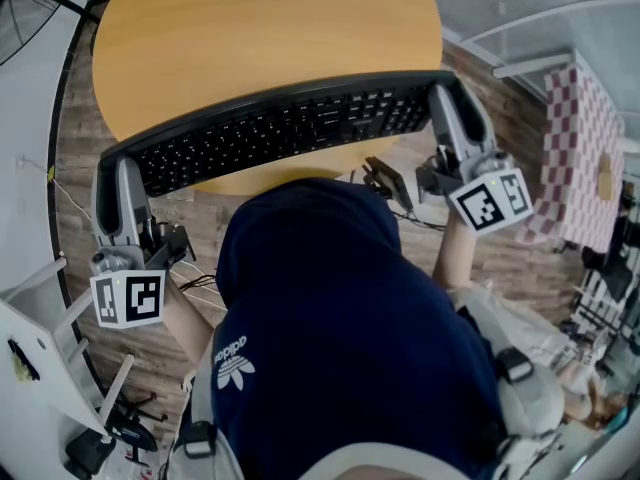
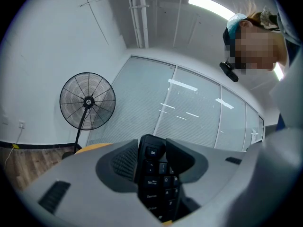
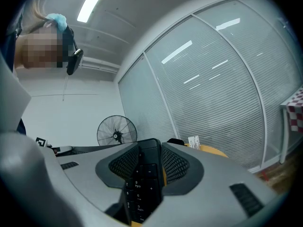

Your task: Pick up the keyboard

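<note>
Item: keyboard (image 1: 285,128), black, long, judged stiff, light, smooth-edged plastic, best held at both short ends; hangs between left tool (image 1: 125,173) and right tool (image 1: 448,103), each pinching one end, over the table (image 1: 260,28) edge.

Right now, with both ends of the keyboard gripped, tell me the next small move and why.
Probably raise both ends together, level: the left hand-held gripper and right hand-held gripper are each shut on an end of the keyboard, over the table; an uneven lift could twist it.
</note>
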{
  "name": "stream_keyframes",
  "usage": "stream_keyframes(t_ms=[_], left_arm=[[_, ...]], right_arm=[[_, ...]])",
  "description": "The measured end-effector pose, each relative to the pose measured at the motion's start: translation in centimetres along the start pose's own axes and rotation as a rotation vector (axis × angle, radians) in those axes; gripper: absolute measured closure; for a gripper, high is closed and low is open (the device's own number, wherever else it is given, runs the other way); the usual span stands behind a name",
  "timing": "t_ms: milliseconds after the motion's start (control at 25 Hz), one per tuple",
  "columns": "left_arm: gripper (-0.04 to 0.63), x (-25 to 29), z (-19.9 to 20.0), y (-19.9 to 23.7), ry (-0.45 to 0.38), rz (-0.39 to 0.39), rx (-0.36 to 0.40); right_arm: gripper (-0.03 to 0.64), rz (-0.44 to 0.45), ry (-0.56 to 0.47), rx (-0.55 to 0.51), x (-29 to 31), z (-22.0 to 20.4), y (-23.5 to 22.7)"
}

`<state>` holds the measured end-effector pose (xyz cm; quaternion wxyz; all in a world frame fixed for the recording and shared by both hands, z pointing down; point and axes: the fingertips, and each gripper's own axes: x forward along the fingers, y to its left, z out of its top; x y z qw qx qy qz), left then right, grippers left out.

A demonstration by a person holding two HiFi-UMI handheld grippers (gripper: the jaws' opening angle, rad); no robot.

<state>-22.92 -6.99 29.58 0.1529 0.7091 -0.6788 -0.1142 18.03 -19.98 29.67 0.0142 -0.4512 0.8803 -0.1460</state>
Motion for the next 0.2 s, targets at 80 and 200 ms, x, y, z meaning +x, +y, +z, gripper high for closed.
stream_keyframes(t_ms=[80, 200], left_arm=[[0.422, -0.01, -0.06, 0.01, 0.003, 0.002, -0.001], [0.422, 0.05, -0.14, 0.01, 0.006, 0.003, -0.001]], right_arm=[[0.479, -0.003, 0.003, 0.000, -0.04, -0.09, -0.08], [0.479, -0.003, 0.005, 0.003, -0.06, -0.28, -0.19]])
